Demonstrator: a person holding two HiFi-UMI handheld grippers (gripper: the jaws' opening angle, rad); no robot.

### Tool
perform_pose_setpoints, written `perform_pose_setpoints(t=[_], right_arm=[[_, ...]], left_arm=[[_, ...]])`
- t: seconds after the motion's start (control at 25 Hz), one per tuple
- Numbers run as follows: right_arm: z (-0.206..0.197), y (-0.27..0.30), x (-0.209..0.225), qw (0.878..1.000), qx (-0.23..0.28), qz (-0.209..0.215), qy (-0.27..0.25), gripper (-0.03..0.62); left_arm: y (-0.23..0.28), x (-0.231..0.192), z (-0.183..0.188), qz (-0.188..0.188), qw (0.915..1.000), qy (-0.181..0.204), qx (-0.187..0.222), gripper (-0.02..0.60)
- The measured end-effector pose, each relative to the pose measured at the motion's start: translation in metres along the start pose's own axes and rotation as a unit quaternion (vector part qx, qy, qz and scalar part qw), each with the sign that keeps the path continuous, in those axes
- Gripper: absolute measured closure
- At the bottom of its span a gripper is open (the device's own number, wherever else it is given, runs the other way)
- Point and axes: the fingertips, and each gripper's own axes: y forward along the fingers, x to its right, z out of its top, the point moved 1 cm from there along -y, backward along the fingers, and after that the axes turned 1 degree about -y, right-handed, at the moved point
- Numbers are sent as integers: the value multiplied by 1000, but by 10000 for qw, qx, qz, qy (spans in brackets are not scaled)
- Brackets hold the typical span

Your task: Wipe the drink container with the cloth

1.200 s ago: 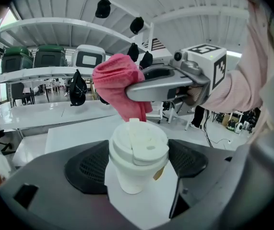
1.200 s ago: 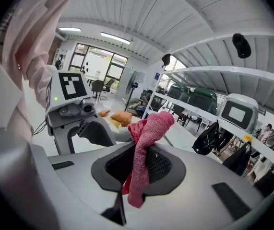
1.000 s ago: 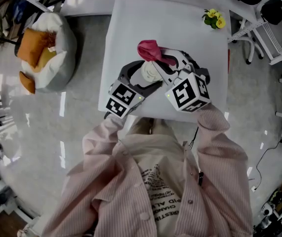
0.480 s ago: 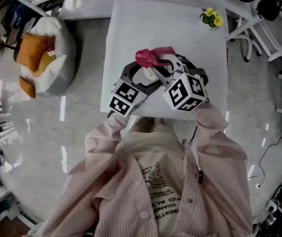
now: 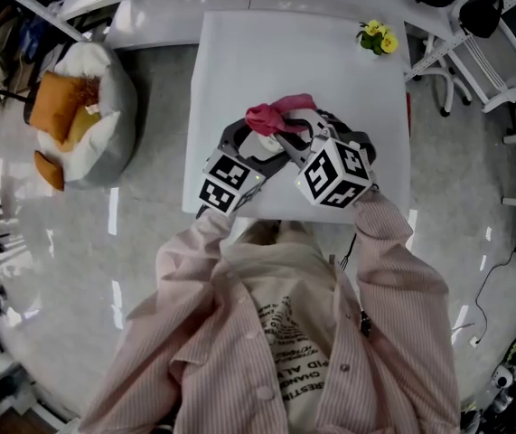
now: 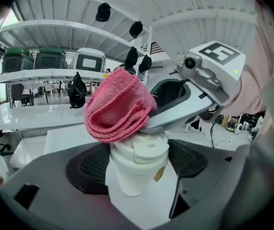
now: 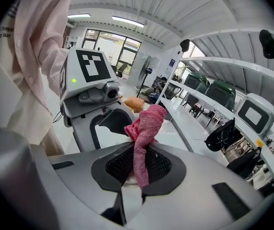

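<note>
Head view, L to R: beanbag (image 5: 90,107) w/ orange cushions on grey floor. White square table (image 5: 239,52). L gripper (image 5: 256,146) and R gripper (image 5: 286,128) are close together near the table's near edge, in front of the person's striped pink shirt (image 5: 267,333). Yellow flowers (image 5: 375,37) at far R corner of table. From above, the drink container (image 5: 263,140) is nearly all covered: only a sliver of white shows under the cloth (image 5: 271,116). Jaw state not readable from here.

L gripper view gives what the head view hides.
- Drink container = white cup w/ smooth matte wall and a lid w/ raised sip tab. A small tan tag hangs just under the rim. It stands upright on the tabletop.
- L jaws are spread to cup width. Their black oval pads w/ mesh texture press the cup's L and R sides just below the lid, i.e. clamped on the cup.
- Cloth = pink, coarse ribbed knit, bunched into a folded wad. It sits on the lid and overhangs its L side.
- A grey jaw of the R gripper comes in from the R over the lid. Touching it or just above: can't tell.

R gripper view: cup barely shows, only a pale bit low between the pads.
- R jaws are nearly together, mesh pads pinching a narrow strip of cloth.
- The rest of the cloth sticks up past the tips as a loose lump.
- Beyond it are the L gripper's marker cube and grey body, w/ a green LED lit.
</note>
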Motion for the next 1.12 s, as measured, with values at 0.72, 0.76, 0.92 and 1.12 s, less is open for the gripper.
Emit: perform_pose_setpoints(t=[0.72, 0.76, 0.92, 1.12], right_arm=[[-4, -14, -18, 9994, -202, 288, 19, 554], [-4, -14, -19, 9993, -210, 308, 30, 554], [-5, -17, -23, 9988, -234, 404, 115, 554], [-5, -22, -28, 9979, -282, 538, 241, 554]], left_arm=[[1, -1, -2, -15, 10000, -36, 39, 206], [1, -1, -2, -14, 10000, -38, 45, 207], [1, 0, -3, 4, 10000, -51, 69, 207], [0, 0, -3, -3, 10000, -45, 82, 207]])
